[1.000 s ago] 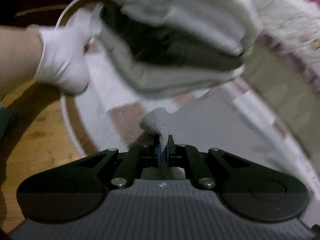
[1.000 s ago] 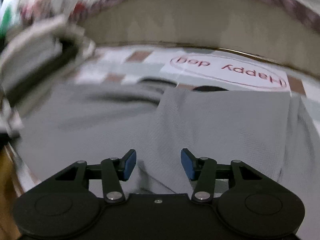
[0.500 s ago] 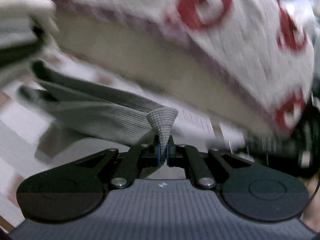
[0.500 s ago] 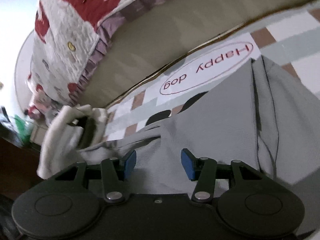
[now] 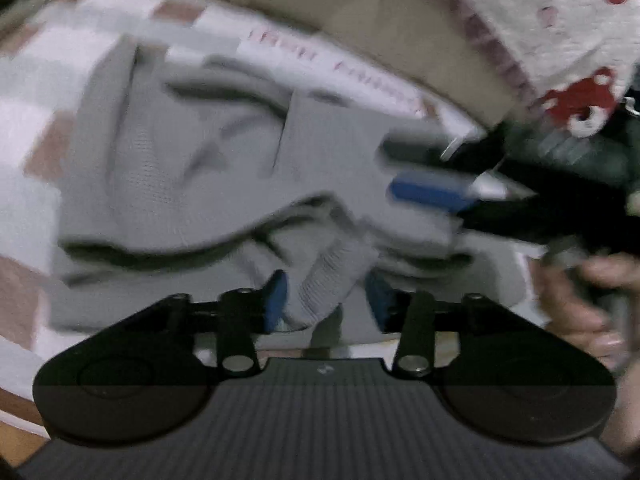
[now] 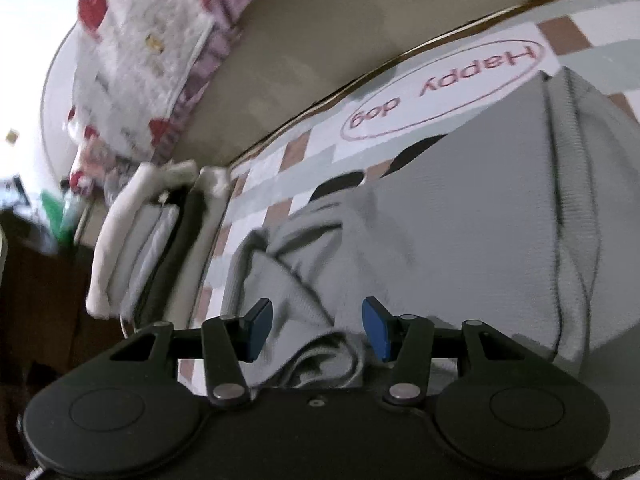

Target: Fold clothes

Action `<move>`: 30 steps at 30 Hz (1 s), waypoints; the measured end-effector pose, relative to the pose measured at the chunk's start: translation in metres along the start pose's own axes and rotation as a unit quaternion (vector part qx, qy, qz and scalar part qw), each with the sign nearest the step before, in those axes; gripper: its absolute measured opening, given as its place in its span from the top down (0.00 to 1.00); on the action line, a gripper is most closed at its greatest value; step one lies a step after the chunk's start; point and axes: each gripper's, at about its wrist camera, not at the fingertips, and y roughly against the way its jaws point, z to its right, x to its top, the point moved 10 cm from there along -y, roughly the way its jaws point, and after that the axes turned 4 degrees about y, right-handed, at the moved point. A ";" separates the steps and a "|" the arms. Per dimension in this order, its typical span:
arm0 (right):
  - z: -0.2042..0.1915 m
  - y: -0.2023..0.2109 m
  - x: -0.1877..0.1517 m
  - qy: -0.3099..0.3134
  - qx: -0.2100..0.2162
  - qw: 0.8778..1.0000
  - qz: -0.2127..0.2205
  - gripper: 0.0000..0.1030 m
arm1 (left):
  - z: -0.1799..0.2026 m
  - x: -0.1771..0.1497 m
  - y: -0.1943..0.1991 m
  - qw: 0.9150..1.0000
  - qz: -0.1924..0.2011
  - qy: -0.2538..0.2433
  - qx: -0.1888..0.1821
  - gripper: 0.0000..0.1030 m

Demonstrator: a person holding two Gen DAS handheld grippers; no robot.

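Observation:
A grey garment (image 5: 192, 168) lies spread and partly folded on a checked rug (image 6: 440, 92) printed "Happy dog". My left gripper (image 5: 327, 296) hovers low over its near edge. Its jaws are opening, and a raised fold of the grey cloth (image 5: 332, 276) stands loose between the blue pads. In the left wrist view my right gripper (image 5: 432, 192) reaches in from the right over the garment, held by a hand (image 5: 592, 300). In its own view the right gripper (image 6: 317, 328) is open above a bunched sleeve (image 6: 288, 256), with nothing gripped.
A stack of folded clothes (image 6: 140, 240) sits at the rug's left edge. Behind the rug runs a beige bed or sofa base (image 6: 320, 40) with a white and red quilt (image 6: 140, 40) hanging over it. Dark furniture (image 6: 36, 300) stands far left.
My left gripper carried the pinched grey fold across over the garment, then its jaws parted and let the fold go. My right gripper rolled and shifted a little, staying open.

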 end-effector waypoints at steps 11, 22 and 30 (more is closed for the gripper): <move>-0.017 -0.013 -0.040 0.111 -0.072 0.989 -0.059 0.45 | -0.089 0.033 0.055 0.982 0.083 0.058 0.157 0.34; 0.013 -0.025 -0.067 0.025 -0.082 0.995 -0.051 0.52 | -0.099 0.043 0.014 0.982 0.104 0.102 0.117 0.94; -0.016 -0.015 -0.063 0.007 0.017 0.999 -0.037 0.91 | -0.045 0.108 0.016 0.986 0.111 0.036 0.120 0.94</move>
